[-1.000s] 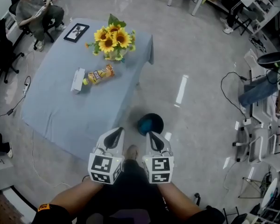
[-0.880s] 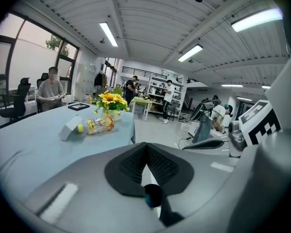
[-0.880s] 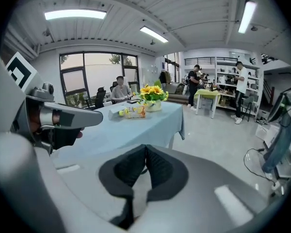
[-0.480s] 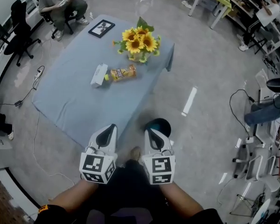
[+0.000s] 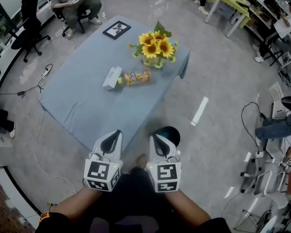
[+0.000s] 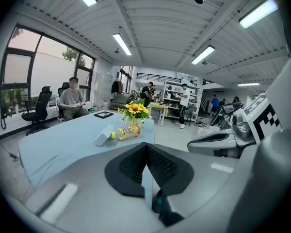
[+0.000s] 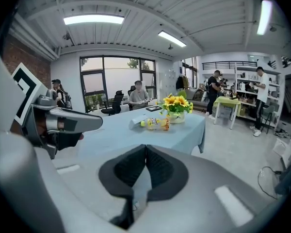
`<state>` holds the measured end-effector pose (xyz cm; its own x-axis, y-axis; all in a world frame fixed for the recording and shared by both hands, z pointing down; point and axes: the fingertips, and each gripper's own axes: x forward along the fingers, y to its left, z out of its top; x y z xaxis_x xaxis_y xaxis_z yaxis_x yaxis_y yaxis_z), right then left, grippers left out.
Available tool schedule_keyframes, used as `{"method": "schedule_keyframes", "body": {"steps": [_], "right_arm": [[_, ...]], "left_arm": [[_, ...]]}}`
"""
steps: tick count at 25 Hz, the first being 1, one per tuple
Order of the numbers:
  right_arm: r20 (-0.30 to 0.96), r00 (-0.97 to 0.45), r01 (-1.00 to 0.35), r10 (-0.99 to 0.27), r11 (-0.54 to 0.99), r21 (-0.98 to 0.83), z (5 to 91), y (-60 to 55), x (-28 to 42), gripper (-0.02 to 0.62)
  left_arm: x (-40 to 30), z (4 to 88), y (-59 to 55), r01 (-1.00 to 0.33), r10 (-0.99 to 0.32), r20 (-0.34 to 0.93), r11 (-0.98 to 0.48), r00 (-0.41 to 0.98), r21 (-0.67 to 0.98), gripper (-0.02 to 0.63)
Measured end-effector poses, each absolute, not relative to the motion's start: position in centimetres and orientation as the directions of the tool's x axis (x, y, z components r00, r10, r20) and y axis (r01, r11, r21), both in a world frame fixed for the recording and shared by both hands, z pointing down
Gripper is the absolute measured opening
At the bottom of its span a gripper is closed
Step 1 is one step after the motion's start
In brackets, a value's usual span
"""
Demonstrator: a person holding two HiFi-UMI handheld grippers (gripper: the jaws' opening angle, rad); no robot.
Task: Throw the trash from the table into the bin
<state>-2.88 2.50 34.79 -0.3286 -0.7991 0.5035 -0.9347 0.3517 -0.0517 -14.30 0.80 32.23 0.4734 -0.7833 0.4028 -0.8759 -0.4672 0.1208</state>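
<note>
Two pieces of trash sit on the table, maybe three: a yellow-orange crinkled plastic snack packet (image 5: 137,77), a white rectangular cardboard carton (image 5: 112,77), and a small yellow-green round thing (image 5: 120,80) between them that I can't identify.

All lie just beside the vase of yellow sunflowers (image 5: 156,45), on its near-left side in the head view. They rest on the pale blue cloth-covered table (image 5: 82,110).

Dark round bin with teal liner (image 5: 171,131) stands on the floor, well apart from the vase on the person's side. It is partly covered by the right gripper (image 5: 155,137).

Left gripper (image 5: 115,134): jaws pressed together, nothing between them. Right gripper: same, closed and empty. Both are held up on the person's side of the table, well apart from the vase and not near the trash.

Progress, as I judge it: nothing binned, nothing picked. All of it is left: approach, open, grab each item, carry it to the bin.

Black picture frame (image 5: 117,29) lies beyond the vase, to its left.

Writing: the packet has print, too small to read. Marker cubes on the grippers carry black-and-white square patterns only.
</note>
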Motion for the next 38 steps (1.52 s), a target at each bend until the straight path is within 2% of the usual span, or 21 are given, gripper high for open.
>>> {"method": "schedule_keyframes", "body": {"steps": [14, 38], "right_arm": [[0.507, -0.342, -0.929, -0.791, 0.366, -0.056, 34.6, 1.3, -4.1, 0.003], [0.543, -0.298, -0.944, -0.785, 0.326, -0.047, 35.5, -8.5, -14.5, 0.003]], "left_arm": [[-16.3, 31.9, -0.1, -0.898, -0.820, 0.371, -0.425, 0.436, 0.117, 0.008], [-25.4, 34.1, -8.7, -0.880, -0.792, 0.399, -0.466, 0.462, 0.094, 0.008]]}}
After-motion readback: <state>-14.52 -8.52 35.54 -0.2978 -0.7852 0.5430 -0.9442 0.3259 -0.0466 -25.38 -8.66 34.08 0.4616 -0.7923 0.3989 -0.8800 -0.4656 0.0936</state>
